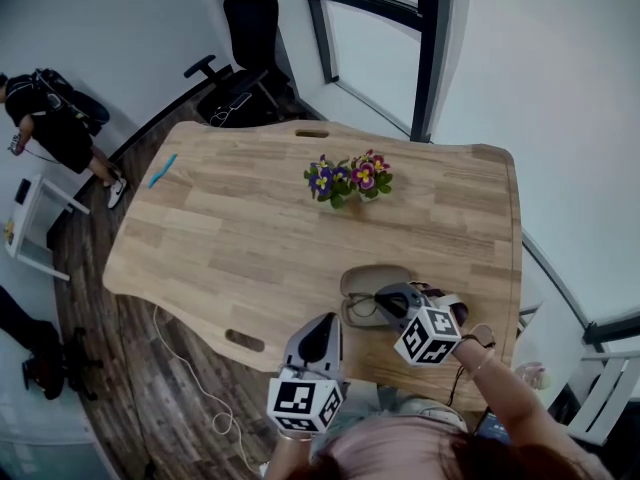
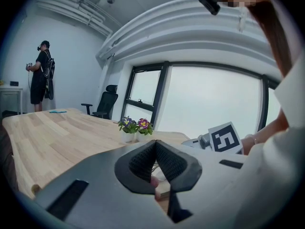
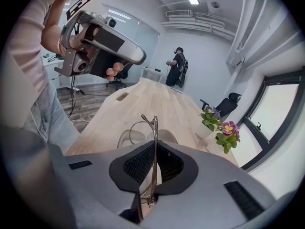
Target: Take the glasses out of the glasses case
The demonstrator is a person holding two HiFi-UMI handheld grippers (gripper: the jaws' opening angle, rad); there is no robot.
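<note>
Between the black ribbed fingers [image 3: 138, 165] of the right gripper [image 3: 155, 146], a pair of thin metal-framed glasses [image 3: 153, 128] is gripped edge-on, the fingers being closed on the frame. Just beyond them, the open taupe oval glasses case [image 3: 166, 136] is seen lying on the pale wooden tabletop [image 3: 147, 99], near its front edge. Whether the glasses are wholly clear of the case cannot be told. The fingers of the left gripper [image 2: 156, 143] are pressed together with nothing between them, and that gripper is held off the tabletop's near edge, near the case. A small pot of purple and pink flowers [image 1: 348, 180] is set further back. The step in hand is judged to be the lifting-out. The next move calls for a steady upward draw, with the frame gripped firmly so that lenses and arms are not caught on the case rim.
</note>
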